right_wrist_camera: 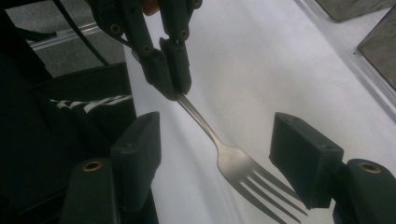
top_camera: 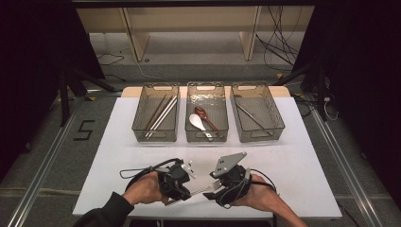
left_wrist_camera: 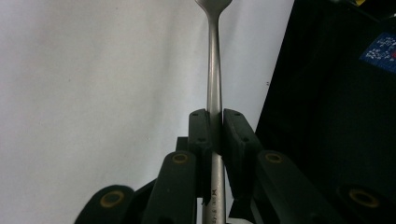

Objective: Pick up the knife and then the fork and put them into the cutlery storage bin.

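A fork passed between 2 tools

Near the tabletop's (top_camera: 142,156) front edge, the left tool (left_wrist_camera: 215,135) pinched the fork (right_wrist_camera: 233,163) by its handle. The right tool (right_wrist_camera: 215,154) was spread wide around the prongs.

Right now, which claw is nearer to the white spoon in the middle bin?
Left, though only narrowly. The left claw, shut on the fork, sits just left of the white spoon; the right claw, open around the fork's tines, sits slightly farther right.

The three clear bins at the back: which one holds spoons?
The middle bin: it holds a white spoon and a reddish-brown spoon. Its neighbours hold long thin sticks.
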Available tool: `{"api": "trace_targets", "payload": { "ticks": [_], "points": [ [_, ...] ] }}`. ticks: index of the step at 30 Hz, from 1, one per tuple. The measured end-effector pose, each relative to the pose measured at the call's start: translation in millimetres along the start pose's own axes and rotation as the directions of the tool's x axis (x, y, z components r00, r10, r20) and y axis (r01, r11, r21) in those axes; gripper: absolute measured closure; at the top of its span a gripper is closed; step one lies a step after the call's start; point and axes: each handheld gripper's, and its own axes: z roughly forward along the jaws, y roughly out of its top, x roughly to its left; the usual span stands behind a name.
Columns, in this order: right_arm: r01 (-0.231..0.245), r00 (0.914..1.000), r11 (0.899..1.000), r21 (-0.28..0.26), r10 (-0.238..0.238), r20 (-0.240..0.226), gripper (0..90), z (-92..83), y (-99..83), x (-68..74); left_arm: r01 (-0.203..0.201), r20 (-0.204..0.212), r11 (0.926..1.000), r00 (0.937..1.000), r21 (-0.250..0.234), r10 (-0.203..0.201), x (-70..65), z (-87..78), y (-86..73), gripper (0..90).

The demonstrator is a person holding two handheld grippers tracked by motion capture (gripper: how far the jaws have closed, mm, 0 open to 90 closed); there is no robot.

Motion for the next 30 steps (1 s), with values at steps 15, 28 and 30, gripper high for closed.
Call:
{"api": "trace_targets", "payload": {
  "ticks": [15, 28, 30],
  "points": [
    [0.120, 0.9927, 0.989, 0.084, -0.120, 0.003, 39.4, 13.9, -1.0, 9.8, -0.019, 0.038, 0.9997, 0.9991, 0.017, 0.018, -3.6, 1.7, 6.7, 81.6],
    [0.216, 0.9748, 0.962, 0.166, -0.222, 0.020, 48.9, 27.3, -3.2, 19.7, -0.019, 0.073, 0.9997, 0.9972, 0.013, 0.018, -5.0, 1.4, 8.9, 81.6],
    [0.230, 0.9707, 0.957, 0.176, -0.239, 0.027, 50.9, 28.2, -3.3, 21.0, -0.006, 0.080, 1.0000, 0.9968, 0.001, 0.005, -6.3, 1.9, 9.0, 81.6]
  ]
}}
